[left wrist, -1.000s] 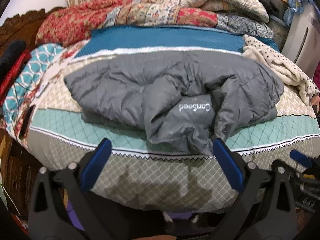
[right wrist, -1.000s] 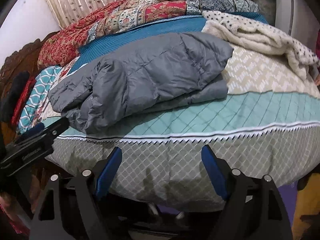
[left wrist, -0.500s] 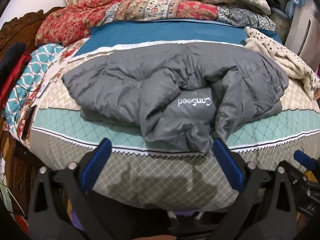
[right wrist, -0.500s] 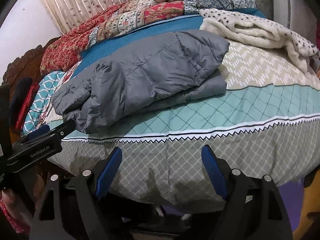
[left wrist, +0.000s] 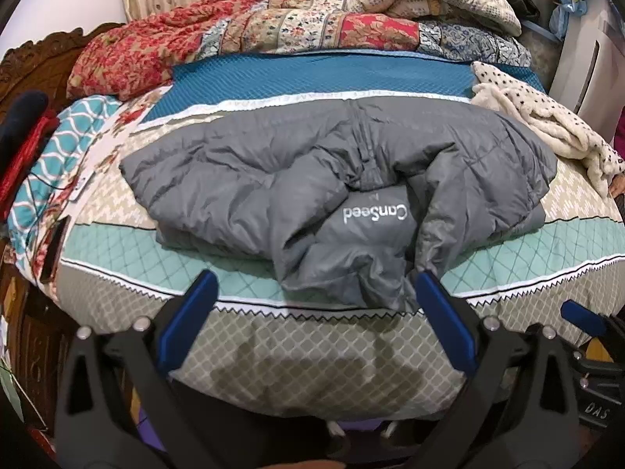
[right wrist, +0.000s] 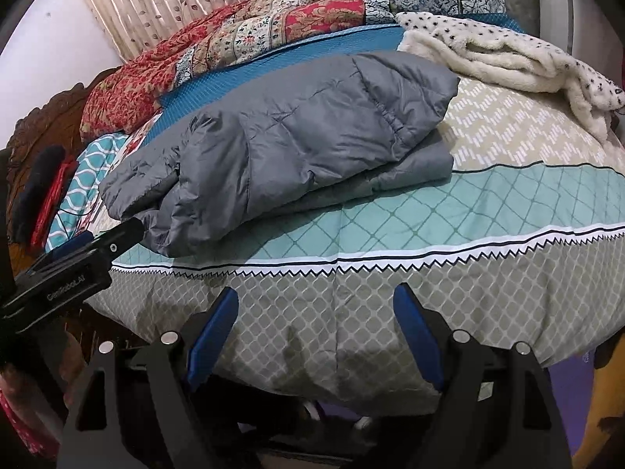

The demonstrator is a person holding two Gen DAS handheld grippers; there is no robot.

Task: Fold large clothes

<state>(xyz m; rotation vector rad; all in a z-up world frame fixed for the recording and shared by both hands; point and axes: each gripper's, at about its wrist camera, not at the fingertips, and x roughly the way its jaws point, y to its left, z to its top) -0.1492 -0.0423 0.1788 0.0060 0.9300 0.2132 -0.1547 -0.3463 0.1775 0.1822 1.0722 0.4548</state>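
Observation:
A grey padded jacket [left wrist: 336, 179] lies folded in a bundle on the bed, its "CanSeed" label upside down toward me. It also shows in the right wrist view [right wrist: 297, 140]. My left gripper [left wrist: 312, 305] is open and empty, just short of the jacket's near edge at the front of the bed. My right gripper [right wrist: 312, 324] is open and empty, in front of the bed's edge, to the right of the jacket. The left gripper shows in the right wrist view [right wrist: 97, 246], close to the jacket's near corner.
The bed [left wrist: 312, 351] has a teal and beige patterned cover. Red and floral quilts [left wrist: 242, 39] and pillows are piled at the back. A cream dotted blanket [left wrist: 547, 125] lies at the right. A carved wooden headboard [left wrist: 35, 66] and a phone [left wrist: 52, 250] are at the left.
Both grippers have moved slightly closer to the bed and risen a little. The left gripper has neared the jacket's near edge. The jacket has not moved.

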